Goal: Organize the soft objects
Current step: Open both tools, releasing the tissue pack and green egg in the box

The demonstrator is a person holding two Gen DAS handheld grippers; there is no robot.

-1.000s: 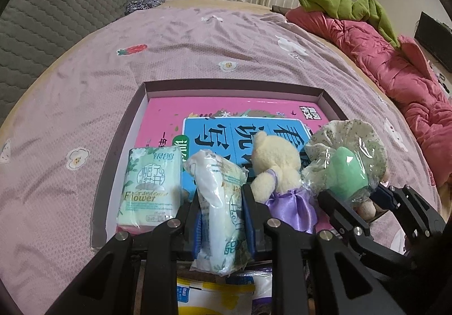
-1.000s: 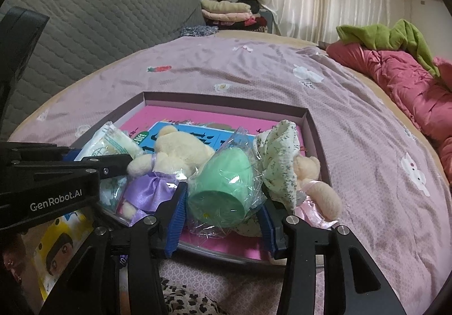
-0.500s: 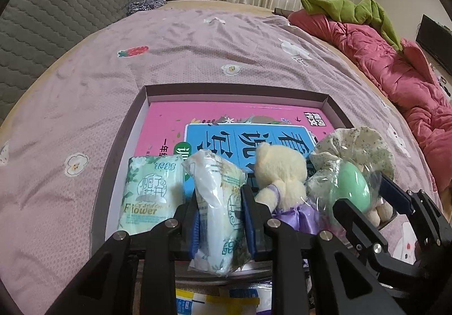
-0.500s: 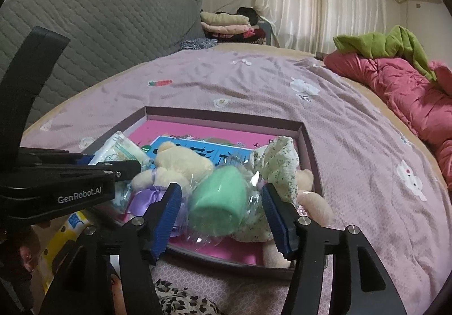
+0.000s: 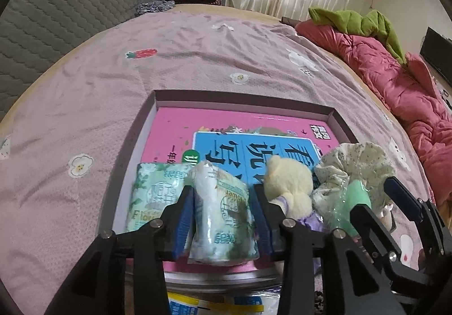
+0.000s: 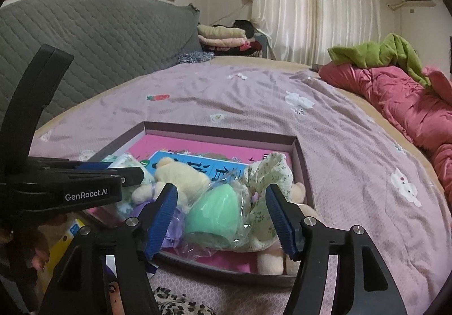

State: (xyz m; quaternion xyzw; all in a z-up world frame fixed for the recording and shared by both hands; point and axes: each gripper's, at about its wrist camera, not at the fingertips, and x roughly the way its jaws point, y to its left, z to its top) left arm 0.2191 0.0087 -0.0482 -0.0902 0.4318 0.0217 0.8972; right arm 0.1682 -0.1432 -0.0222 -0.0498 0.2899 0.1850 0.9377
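A shallow box (image 5: 135, 162) (image 6: 303, 162) with a pink book in it lies on the mauve bed. A tissue pack (image 5: 223, 216) stands at the box's front edge between the blue pads of my left gripper (image 5: 223, 220) (image 6: 124, 170). Its jaws are opening and the pack has puffed back out. A second tissue pack (image 5: 152, 193) lies to its left. My right gripper (image 6: 223, 220) (image 5: 378, 202) is open and still opening around a green egg-shaped toy in clear wrap (image 6: 212, 216) (image 5: 356, 196), with gaps on both sides. A cream teddy bear (image 5: 288, 182) (image 6: 180, 176) and a floral cloth doll (image 5: 356, 165) (image 6: 271, 173) rest beside it.
A pink quilt (image 6: 401, 100) with a green cloth (image 6: 381, 52) lies along the right side of the bed. Folded clothes (image 6: 223, 38) and a grey headboard (image 6: 99, 40) are at the back. A yellow and blue packet (image 5: 197, 303) sits below the box. A hand (image 6: 36, 252) holds the left gripper.
The left jaws have parted from the squeezed tissue pack, which has widened. The right jaws have spread wider off the wrapped green toy, now resting in the box.
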